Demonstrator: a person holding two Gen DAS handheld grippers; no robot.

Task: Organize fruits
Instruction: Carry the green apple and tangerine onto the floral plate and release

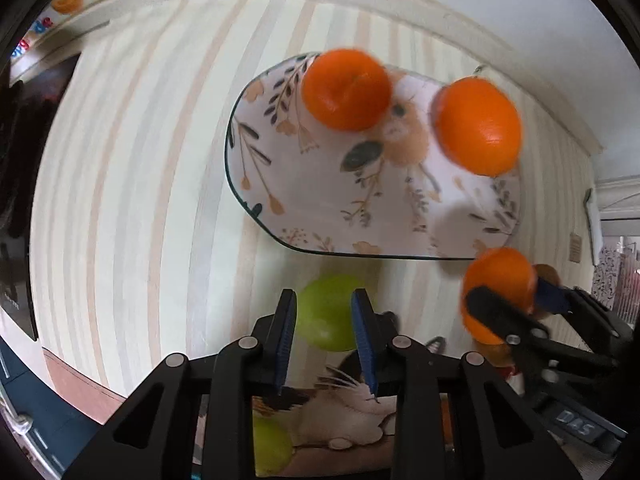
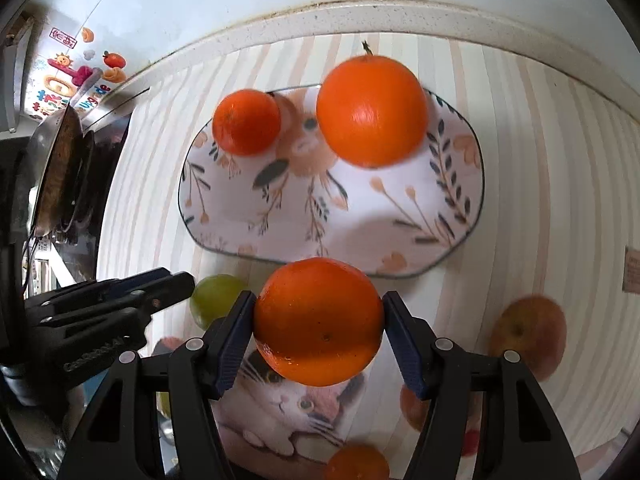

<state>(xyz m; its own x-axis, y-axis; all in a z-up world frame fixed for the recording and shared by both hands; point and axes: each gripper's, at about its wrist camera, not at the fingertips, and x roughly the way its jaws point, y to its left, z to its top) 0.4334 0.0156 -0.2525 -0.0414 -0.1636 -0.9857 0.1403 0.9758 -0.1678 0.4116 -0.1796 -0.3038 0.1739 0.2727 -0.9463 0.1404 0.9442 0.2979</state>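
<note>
A floral plate point(image 2: 360, 216) lies on the striped cloth with a small orange point(image 2: 246, 122) and a large orange point(image 2: 372, 112) on it; it also shows in the left wrist view point(image 1: 320, 184) with both oranges point(image 1: 346, 90) point(image 1: 478, 126). My right gripper point(image 2: 320, 320) is shut on a third orange point(image 2: 318, 320), held just in front of the plate's near rim; it also shows in the left wrist view point(image 1: 500, 292). My left gripper point(image 1: 326, 320) is open, its fingers on either side of a green apple point(image 1: 326, 312), not pressing it. The green apple also shows in the right wrist view point(image 2: 214, 300).
A cat-print plate point(image 2: 288, 408) lies under the grippers, with another green fruit point(image 1: 272, 446) and an orange point(image 2: 358, 462) on it. A reddish apple point(image 2: 528, 332) sits on the cloth at right. A stove with a pan point(image 2: 60, 168) is at left. The wall runs behind.
</note>
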